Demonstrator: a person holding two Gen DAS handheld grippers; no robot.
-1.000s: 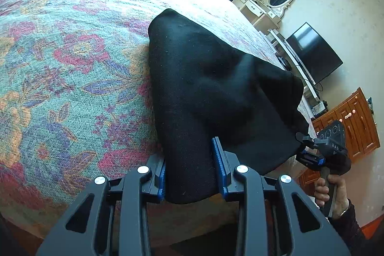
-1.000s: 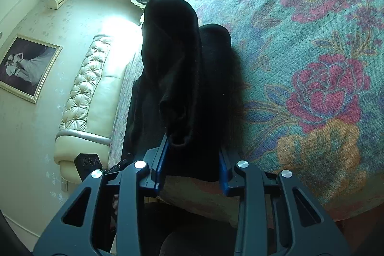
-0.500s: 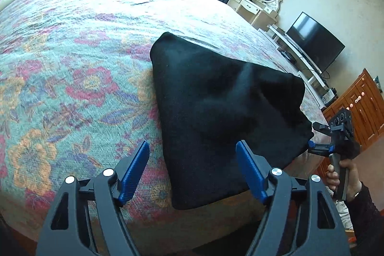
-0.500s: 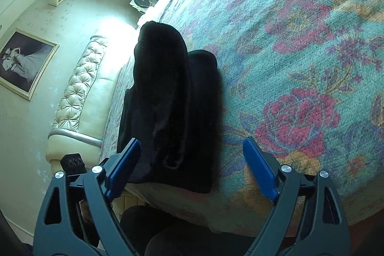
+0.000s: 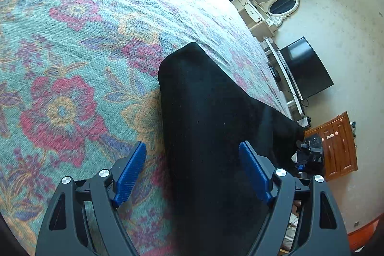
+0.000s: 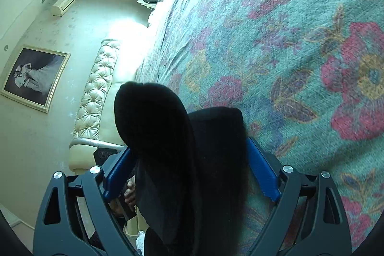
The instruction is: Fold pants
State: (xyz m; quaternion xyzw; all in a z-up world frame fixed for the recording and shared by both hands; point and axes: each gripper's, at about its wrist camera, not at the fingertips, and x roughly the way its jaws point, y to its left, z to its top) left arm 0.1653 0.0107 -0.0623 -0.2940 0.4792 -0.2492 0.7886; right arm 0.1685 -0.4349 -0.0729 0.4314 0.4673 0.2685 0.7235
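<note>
Now both grippers (image 5: 192, 172) (image 6: 189, 172) just opened wide, released black pants (image 5: 216, 124); pants between jaws.

One pair of black pants (image 5: 216, 136) is lying on one floral bedspread (image 5: 72, 64). Two grippers are showing: left (image 5: 192, 172) and right (image 6: 189, 174), each bearing two blue pads (image 5: 130, 174). Standing around are one oval mirror (image 5: 283, 6), one television (image 5: 307, 68), one wooden cabinet (image 5: 336, 148), one framed picture (image 6: 33, 76), one tufted headboard (image 6: 96, 92) and one air conditioner (image 6: 66, 0).
</note>
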